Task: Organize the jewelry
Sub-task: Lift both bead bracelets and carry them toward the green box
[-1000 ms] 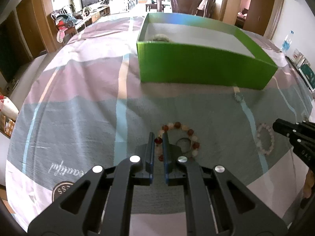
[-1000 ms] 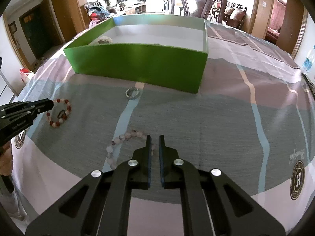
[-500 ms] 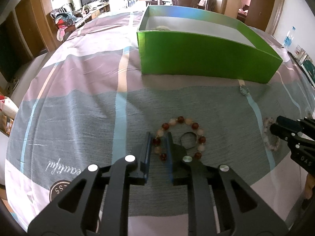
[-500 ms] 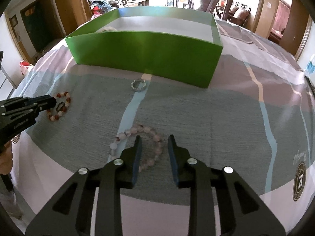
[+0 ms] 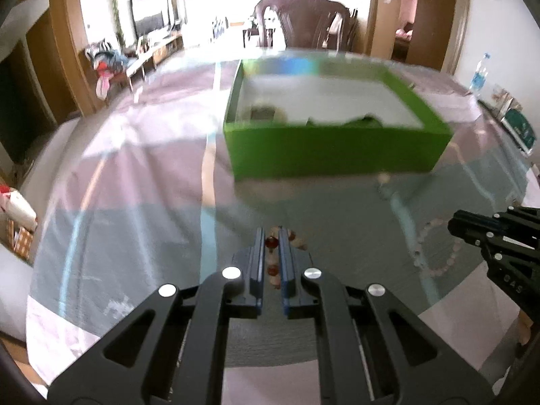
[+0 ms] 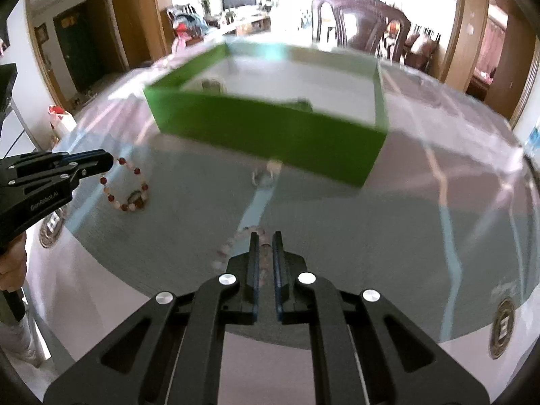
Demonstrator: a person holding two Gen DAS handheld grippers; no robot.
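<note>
My left gripper (image 5: 271,233) has its jaws closing on a red-and-cream bead bracelet (image 5: 271,243), with beads pinched between the pads. In the right wrist view that bracelet (image 6: 130,206) dangles as a loop from the left gripper (image 6: 106,162) over the cloth. The jaws of my right gripper (image 6: 265,236) are closing on a pale pink bead bracelet (image 6: 229,244), which trails off to the left of them. The left wrist view shows the pink bracelet (image 5: 438,270) hanging below the right gripper (image 5: 454,226). A green box (image 5: 337,155) stands open beyond both.
A small ring (image 6: 266,173) lies on the striped tablecloth (image 5: 135,202) just in front of the box. Blurred small items (image 5: 263,113) sit inside the box. A dark wooden chair (image 5: 303,23) stands behind the table, and a water bottle (image 5: 479,74) at far right.
Both grippers opened around their bracelets half a second ago and have now closed on them. Both have risen, lifting the bracelets off the cloth; the box looks farther and blurred.
</note>
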